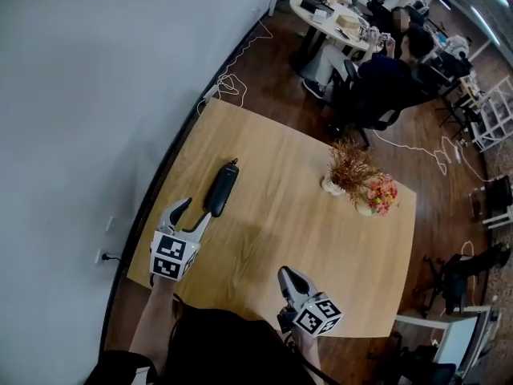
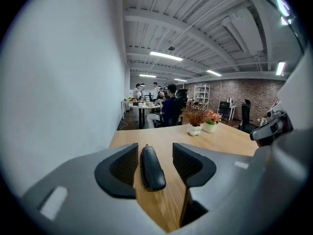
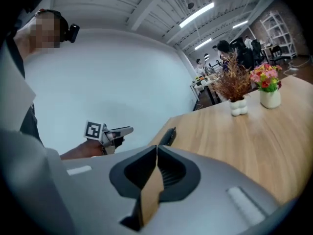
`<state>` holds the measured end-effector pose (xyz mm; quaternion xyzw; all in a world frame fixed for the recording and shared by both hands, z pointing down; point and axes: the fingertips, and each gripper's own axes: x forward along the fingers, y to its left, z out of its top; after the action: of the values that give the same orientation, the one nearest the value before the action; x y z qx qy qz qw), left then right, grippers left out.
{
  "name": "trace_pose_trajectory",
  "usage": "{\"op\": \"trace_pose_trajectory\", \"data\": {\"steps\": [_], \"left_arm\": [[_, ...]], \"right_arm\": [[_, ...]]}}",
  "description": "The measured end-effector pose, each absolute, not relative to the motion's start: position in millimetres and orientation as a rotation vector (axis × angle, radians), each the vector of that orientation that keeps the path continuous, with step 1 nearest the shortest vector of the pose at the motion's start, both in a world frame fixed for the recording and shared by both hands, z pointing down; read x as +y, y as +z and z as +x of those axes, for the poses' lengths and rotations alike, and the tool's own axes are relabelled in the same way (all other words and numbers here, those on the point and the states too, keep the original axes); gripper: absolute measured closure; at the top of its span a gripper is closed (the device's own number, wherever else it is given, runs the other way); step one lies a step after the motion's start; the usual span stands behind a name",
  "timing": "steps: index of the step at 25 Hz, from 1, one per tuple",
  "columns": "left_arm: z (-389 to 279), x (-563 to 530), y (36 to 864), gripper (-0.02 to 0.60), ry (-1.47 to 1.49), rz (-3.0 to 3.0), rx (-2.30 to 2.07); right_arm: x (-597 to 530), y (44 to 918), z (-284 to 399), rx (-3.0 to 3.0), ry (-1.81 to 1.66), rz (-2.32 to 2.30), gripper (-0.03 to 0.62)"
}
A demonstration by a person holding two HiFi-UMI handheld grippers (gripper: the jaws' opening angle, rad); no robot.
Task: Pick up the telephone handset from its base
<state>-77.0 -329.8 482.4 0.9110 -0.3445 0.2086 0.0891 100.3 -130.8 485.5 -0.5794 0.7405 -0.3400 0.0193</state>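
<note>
A black telephone handset (image 1: 221, 189) lies flat on the wooden table (image 1: 288, 223), near its left edge and pointing away from me. My left gripper (image 1: 197, 208) sits just short of the handset's near end with its jaws apart. In the left gripper view the handset (image 2: 152, 170) shows in the gap between the two fingers (image 2: 120, 168), and the pads do not touch it. My right gripper (image 1: 288, 277) hovers over the table's front edge, jaws closed together and empty (image 3: 156, 153). From the right gripper view the handset (image 3: 168, 137) lies ahead to the left.
A white vase of dried grass (image 1: 346, 171) and a pot of pink flowers (image 1: 380, 195) stand at the table's right side. A white wall (image 1: 80, 95) runs close along the left edge. People sit at a round table (image 1: 329, 18) behind.
</note>
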Motion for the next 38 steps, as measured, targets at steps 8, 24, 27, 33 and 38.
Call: {"op": "trace_pose_trajectory", "data": {"steps": [8, 24, 27, 33, 38], "left_arm": [[-46, -352, 523, 0.371, 0.593, 2.735, -0.798], [-25, -366, 571, 0.369, 0.781, 2.666, -0.849], [-14, -376, 585, 0.351, 0.834, 2.63, -0.871], [10, -399, 623, 0.305, 0.998, 2.527, -0.951], [28, -414, 647, 0.282, 1.126, 2.467, -0.985]], "right_arm": [[-158, 476, 89, 2.212, -0.967, -1.956, 0.582], [-250, 486, 103, 2.257, -0.87, -1.842, 0.507], [-245, 493, 107, 2.229, -0.885, -1.827, 0.505], [-232, 507, 115, 2.163, -0.918, -1.812, 0.505], [-221, 518, 123, 2.135, -0.954, -1.808, 0.505]]}}
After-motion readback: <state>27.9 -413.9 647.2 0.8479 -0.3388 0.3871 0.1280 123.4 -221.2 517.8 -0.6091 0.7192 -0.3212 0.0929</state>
